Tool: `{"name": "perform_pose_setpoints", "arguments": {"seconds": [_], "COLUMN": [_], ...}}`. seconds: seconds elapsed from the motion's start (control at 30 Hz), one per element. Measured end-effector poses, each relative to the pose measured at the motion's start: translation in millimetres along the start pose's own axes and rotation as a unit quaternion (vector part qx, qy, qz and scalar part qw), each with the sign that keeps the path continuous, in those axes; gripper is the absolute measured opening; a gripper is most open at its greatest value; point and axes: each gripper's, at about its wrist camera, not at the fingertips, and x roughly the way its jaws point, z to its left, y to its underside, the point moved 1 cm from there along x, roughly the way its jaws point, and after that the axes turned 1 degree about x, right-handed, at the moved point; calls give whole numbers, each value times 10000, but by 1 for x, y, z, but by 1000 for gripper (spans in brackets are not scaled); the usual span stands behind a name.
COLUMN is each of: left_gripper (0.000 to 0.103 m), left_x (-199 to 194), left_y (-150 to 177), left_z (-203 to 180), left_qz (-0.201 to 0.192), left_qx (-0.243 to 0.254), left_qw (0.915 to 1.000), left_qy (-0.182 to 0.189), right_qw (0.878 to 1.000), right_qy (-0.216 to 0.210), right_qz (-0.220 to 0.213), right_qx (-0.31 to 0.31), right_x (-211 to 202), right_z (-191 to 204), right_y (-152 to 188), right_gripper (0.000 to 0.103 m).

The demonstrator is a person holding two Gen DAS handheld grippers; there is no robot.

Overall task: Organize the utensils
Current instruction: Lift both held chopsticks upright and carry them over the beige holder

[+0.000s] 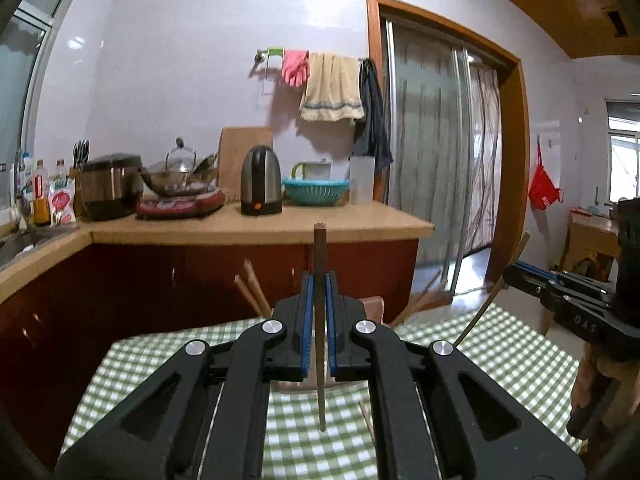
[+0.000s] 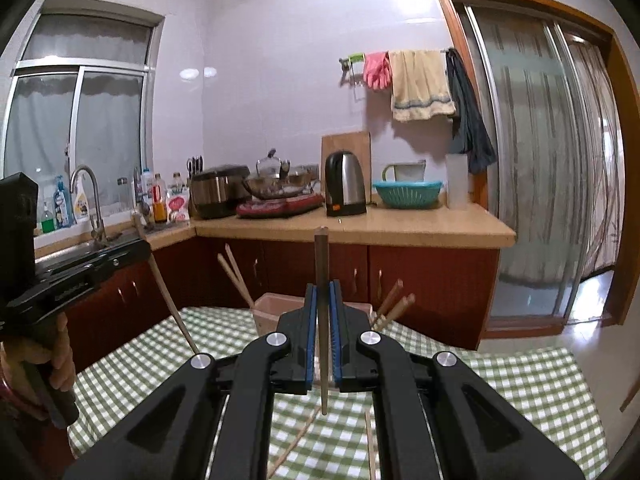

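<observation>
My left gripper (image 1: 319, 280) is shut on a brown chopstick (image 1: 319, 256) held upright above the green checked table (image 1: 160, 364). My right gripper (image 2: 323, 290) is shut on another brown chopstick (image 2: 321, 256), also upright. A pinkish holder box (image 2: 272, 312) stands on the table just beyond both grippers, with several chopsticks (image 2: 236, 276) leaning out of it; it shows partly behind the left fingers (image 1: 374, 308). Loose chopsticks (image 2: 296, 440) lie on the cloth under the right gripper. The right gripper shows at the right of the left view (image 1: 508, 274), the left gripper at the left of the right view (image 2: 148, 246).
Behind the table runs a kitchen counter (image 1: 256, 224) with a kettle (image 1: 261, 180), rice cooker (image 1: 110, 184), blue basket (image 1: 314, 192) and a sink (image 2: 80, 244). A sliding glass door (image 2: 540, 160) is at the right.
</observation>
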Motion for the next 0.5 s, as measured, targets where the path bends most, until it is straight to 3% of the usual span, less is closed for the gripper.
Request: {"name": "perform_pose_setpoints", "arguments": {"seconds": [0.5], "left_gripper": [6], "left_x": [55], "left_y": [-54], "left_z": [6], "left_qz": [-621], "left_qx": [98], "left_qw": [9980], "left_qy": [-104], "right_qw": [9986], "right_qy": [21], "right_qz": [-512], "right_qx": [-97], "right_x": [43], "right_z": [-8], "right_y": [-39], "right_gripper": [7]}}
